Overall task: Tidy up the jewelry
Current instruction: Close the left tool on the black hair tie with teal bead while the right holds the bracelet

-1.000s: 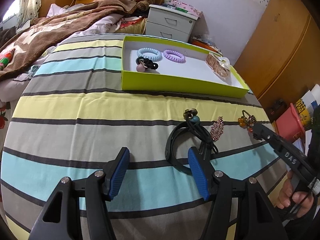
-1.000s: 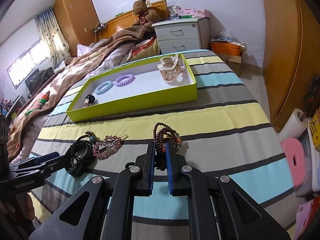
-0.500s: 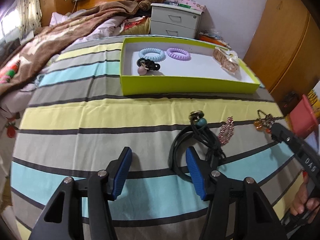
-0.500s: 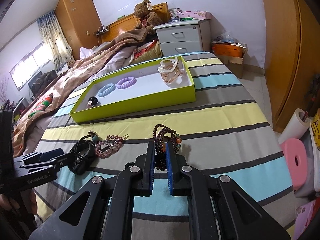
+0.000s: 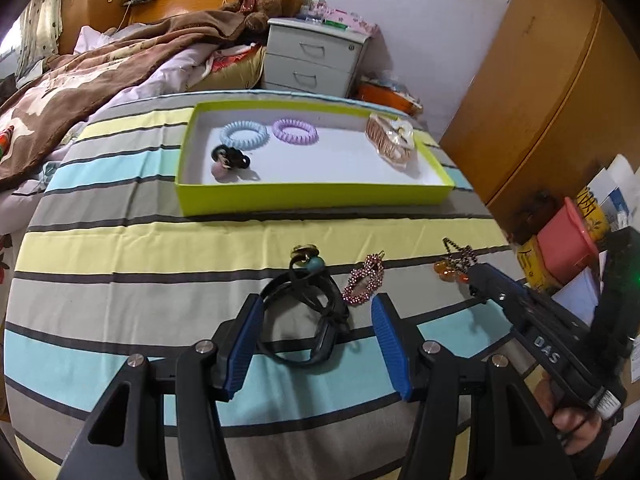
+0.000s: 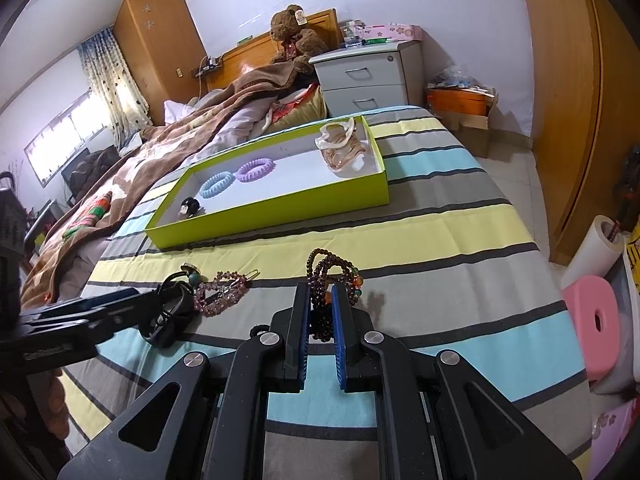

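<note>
Striped bed cover (image 5: 140,248), with green tray (image 5: 312,200) already holding hair ties, likely the home for everything. Right gripper (image 6: 320,312) pinched shut on bead bracelet (image 6: 332,268), ready to lift. Left gripper (image 5: 316,334) wide open around black band (image 5: 304,316), maybe not touching yet. Sparkly clip (image 5: 364,280) waiting just beside.
</note>
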{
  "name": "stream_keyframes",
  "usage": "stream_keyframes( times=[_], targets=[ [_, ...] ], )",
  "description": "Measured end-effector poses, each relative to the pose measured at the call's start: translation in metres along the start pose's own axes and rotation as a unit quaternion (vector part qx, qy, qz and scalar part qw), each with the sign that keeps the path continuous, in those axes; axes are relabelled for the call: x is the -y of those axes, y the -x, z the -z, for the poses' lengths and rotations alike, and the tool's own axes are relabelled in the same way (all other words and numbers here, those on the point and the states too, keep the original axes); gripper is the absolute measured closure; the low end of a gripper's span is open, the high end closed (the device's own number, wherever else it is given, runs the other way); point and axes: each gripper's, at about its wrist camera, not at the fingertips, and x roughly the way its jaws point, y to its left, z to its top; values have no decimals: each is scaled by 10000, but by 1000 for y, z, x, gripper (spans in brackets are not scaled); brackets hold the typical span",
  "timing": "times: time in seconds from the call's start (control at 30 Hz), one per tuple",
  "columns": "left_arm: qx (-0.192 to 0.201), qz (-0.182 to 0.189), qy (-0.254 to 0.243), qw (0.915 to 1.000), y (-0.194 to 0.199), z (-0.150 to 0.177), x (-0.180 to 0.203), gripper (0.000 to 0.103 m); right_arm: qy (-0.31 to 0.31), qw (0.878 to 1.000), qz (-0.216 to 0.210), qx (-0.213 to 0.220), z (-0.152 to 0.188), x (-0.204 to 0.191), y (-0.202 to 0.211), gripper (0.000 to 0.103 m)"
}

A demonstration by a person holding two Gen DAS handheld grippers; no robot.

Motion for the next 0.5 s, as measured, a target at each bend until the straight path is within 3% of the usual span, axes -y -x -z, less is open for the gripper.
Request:
stream_keyframes(
  times=[0.13,0.17,0.23,0.5],
  targets=[
    [-129,-15,76,9999,-9,0,1,50,-13,10000,-45,-1,0,1,-1,92],
    [-153,-50,86,9998,-11,1,1,57,-14,10000,-50,1,0,1,-1,92],
    [-138,-107,80,9998,-12,0,2,60,-22,10000,-60,3,0,1,-1,92],
    [-146,-231,-157,9995,-19,1,12,87,-24,10000,-81,7,0,1,-1,92]
  ],
)
